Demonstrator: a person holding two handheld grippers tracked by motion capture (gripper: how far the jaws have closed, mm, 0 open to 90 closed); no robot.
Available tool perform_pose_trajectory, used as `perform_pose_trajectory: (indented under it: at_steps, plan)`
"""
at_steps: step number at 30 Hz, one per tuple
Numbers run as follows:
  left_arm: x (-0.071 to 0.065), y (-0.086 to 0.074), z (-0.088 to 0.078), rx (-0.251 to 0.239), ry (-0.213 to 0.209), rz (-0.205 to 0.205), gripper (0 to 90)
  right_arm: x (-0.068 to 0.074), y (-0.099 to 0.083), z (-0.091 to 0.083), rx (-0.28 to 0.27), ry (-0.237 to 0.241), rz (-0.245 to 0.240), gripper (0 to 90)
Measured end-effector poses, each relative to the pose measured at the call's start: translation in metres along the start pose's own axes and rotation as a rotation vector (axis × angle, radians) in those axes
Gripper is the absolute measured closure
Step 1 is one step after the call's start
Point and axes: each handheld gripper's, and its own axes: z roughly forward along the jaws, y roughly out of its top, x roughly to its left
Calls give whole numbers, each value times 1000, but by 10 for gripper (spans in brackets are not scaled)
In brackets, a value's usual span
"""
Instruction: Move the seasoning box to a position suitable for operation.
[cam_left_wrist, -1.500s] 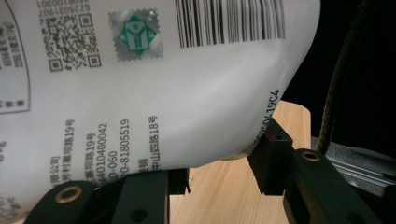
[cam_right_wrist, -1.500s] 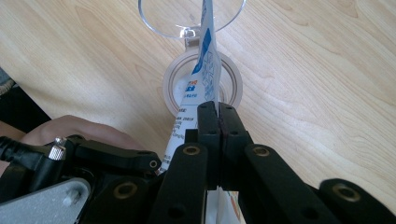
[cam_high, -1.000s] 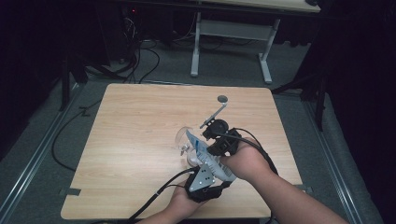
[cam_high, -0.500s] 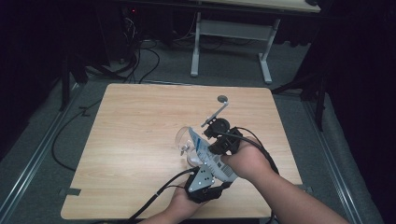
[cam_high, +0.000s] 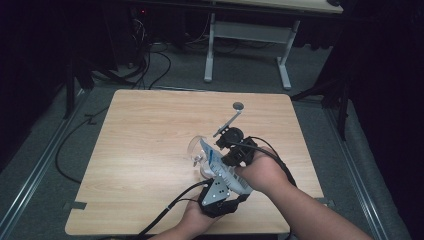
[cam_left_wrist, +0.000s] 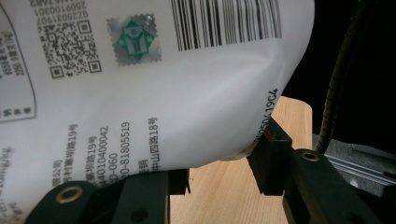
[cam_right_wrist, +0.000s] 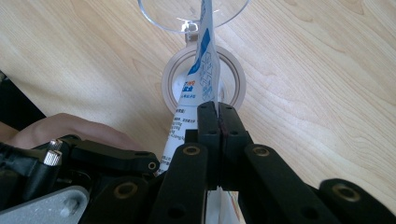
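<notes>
On the wooden table, toward the middle of its near half, a clear glass lies tipped with its bowl facing the far left. In the right gripper view its round foot sits on the wood just beyond the jaws, with the bowl at the top edge.

The left gripper comes in near the table's near edge, held by the left hand. Its jaws stand partly apart around the bottom of a white pouch. In the left gripper view the pouch bulges between the two black jaws, with a barcode, a square code and a green stamp on its printed back. The jaws clamp the pouch at its lower end.

The pouch slants from the left gripper up toward the glass, its blue-and-white top reaching the rim of the bowl.

Just to the right, the right gripper sits in the right hand, a cable looping off behind. Its jaws are pressed fully together on the thin side seam of the pouch, pinching it flat.

Farther toward the far right corner, a thin metal rod with a small round disc at its end lies on the wood, well apart from the glass.

Compared with a second ago, nothing has shifted: both hands, the pouch and the glass lie as they did.
</notes>
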Motion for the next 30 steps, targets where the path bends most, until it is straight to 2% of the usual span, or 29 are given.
perform_pose_trajectory:
  at_steps: [12,20,30]
  plan:
    - [-1,2,1,-3,-2,-7,632,0,1,2,-2,-1,5,899]
    - [-1,3,0,-5,3,2,632,-1,0,1,-7,-1,-3,899]
    - [0,3,-1,-13,5,13,632,-2,-1,-6,-21,-4,9,900]
